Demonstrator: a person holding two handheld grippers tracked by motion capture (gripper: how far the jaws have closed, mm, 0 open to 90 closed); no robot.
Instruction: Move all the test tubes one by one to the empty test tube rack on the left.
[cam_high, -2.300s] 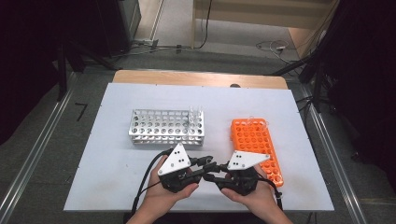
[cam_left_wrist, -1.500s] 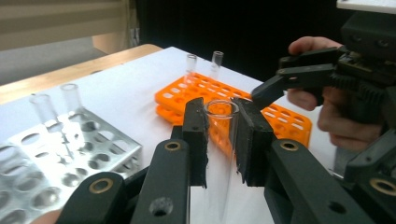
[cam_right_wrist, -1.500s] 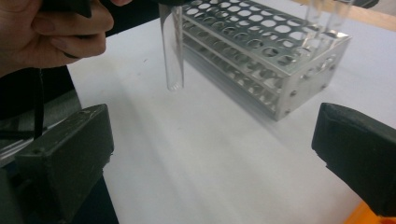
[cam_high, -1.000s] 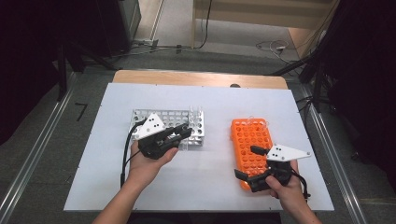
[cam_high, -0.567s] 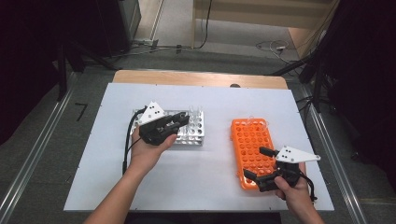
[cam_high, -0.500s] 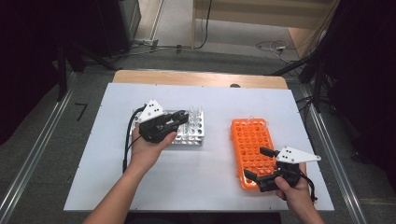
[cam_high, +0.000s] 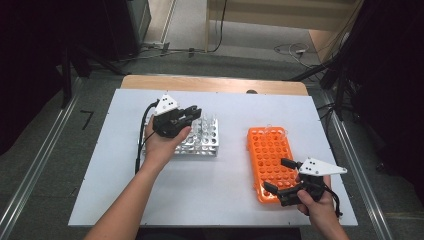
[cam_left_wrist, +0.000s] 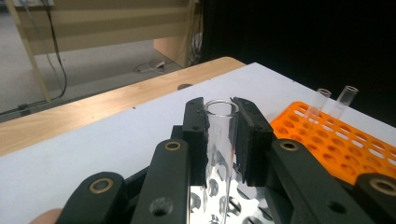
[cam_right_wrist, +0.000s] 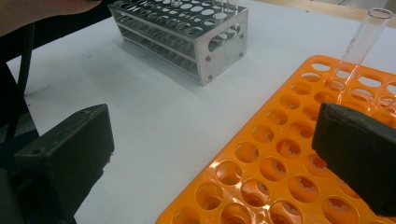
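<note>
Clear glass test tube (cam_left_wrist: 219, 140) stood upright between the fingers (cam_left_wrist: 198, 133) of the left gripper (cam_high: 192, 112), which were clamped on it over the metal rack (cam_high: 202, 140). The right gripper (cam_high: 280, 177) hovered at the near end of the orange rack (cam_high: 270, 160) on the white worktop (cam_high: 225, 195), fingers wide apart and holding nothing.

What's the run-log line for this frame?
left claw: shut on tube over metal rack | right claw: open at orange rack
</note>
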